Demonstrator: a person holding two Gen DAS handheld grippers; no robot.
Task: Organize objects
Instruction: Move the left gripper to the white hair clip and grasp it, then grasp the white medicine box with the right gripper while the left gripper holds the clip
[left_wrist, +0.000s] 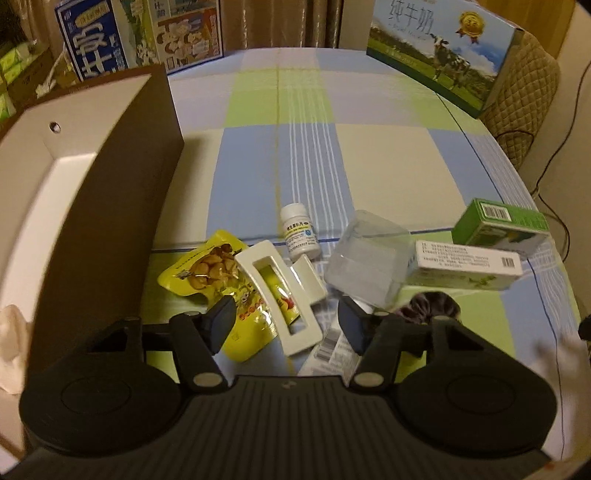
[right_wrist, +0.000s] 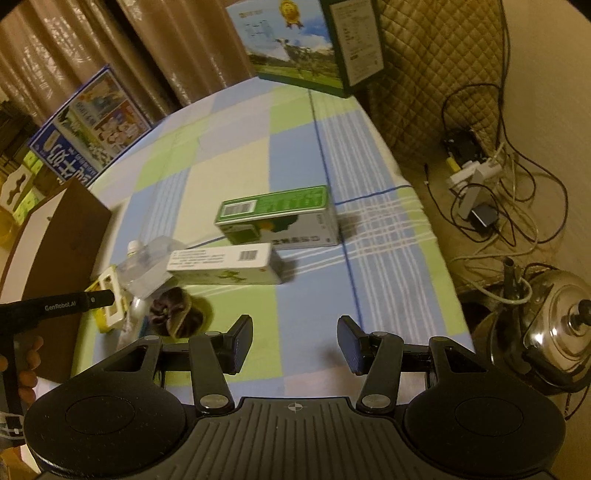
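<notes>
My left gripper (left_wrist: 286, 326) is open, hovering over a white hair claw clip (left_wrist: 286, 291) that lies on a yellow snack packet (left_wrist: 218, 273). Beyond stand a small white pill bottle (left_wrist: 300, 232), a clear plastic container (left_wrist: 365, 258), a white medicine box (left_wrist: 467, 264), a green box (left_wrist: 504, 225) and a dark scrunchie (left_wrist: 432, 301). My right gripper (right_wrist: 294, 341) is open and empty above the tablecloth, right of the scrunchie (right_wrist: 173, 314). The white box (right_wrist: 225, 266) and green box (right_wrist: 280, 218) lie ahead of it. The left gripper (right_wrist: 99, 298) shows at the left edge there.
A brown box with a white inside (left_wrist: 96, 206) stands open at the left. Milk cartons (left_wrist: 443, 51) and printed boxes (left_wrist: 144, 37) line the table's far edge. Off the table's right edge are cables (right_wrist: 491, 206) and a steel kettle (right_wrist: 557, 325) on the floor.
</notes>
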